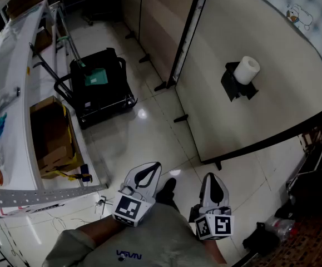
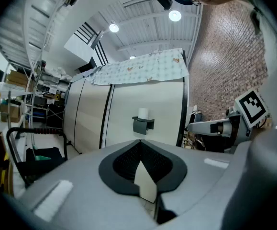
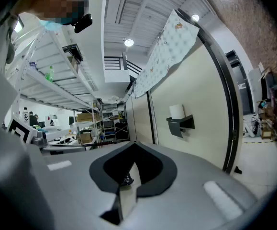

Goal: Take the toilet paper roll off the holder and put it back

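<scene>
A dark holder (image 1: 236,86) fixed to a beige partition panel (image 1: 272,107) carries a white toilet paper roll (image 1: 247,69), standing upright on top. On the glossy tiled floor (image 1: 149,143) stands a black cart (image 1: 99,90), near the panel's feet.

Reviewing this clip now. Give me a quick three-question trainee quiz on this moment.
1. True or false: the toilet paper roll stands upright on top of the holder on the partition.
2. Pick one: the left gripper and right gripper are A) both open, B) both shut and empty, C) shut on the roll.
3. Short answer: is either gripper touching the roll?
Key: 1 true; 2 B; 3 no, both are far from it.
</scene>
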A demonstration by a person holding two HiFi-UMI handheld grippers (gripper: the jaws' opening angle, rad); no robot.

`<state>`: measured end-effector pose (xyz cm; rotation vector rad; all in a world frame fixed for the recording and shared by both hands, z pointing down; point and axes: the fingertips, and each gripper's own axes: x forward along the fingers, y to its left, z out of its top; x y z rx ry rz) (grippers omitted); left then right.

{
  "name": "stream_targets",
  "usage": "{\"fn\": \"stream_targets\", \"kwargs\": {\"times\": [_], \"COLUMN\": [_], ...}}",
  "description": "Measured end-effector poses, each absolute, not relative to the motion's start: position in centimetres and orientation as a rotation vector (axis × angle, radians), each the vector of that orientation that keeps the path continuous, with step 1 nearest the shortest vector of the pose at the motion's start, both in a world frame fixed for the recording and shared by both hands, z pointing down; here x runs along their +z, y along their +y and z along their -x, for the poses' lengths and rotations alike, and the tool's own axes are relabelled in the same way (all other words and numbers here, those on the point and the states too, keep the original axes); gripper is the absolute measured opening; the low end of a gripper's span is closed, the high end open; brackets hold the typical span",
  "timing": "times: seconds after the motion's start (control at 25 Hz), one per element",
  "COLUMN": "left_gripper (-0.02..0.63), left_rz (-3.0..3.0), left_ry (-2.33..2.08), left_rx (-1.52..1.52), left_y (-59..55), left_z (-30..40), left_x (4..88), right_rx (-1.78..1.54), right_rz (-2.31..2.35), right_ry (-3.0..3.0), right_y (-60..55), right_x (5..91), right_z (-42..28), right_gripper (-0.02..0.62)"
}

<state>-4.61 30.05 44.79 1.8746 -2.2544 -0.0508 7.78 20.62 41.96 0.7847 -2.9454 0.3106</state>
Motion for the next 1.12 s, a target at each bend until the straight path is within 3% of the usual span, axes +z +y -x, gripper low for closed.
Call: {"fn": "stream_targets", "kwargs": {"times": [0.48,1.12], "left_gripper": [0.003,0.003], "left_rz": [-1.914,-2.033], "left_ry": [-2.250,-2.141], "left_rx": [0.049,0.086], "left_y": [14.2,3.5], "left_z": [1.9,2.6], "left_x": [42.1,43.0], "right_rx": [0.281,0.314], "right_rz": [-0.699,-0.806], "right_ry": [-3.004,-2.967], "right_y": [5.8,-2.8], "right_x": [40.5,41.3], "right_z": [-9.3,-9.4], "right_gripper": [0.000,0.000]}}
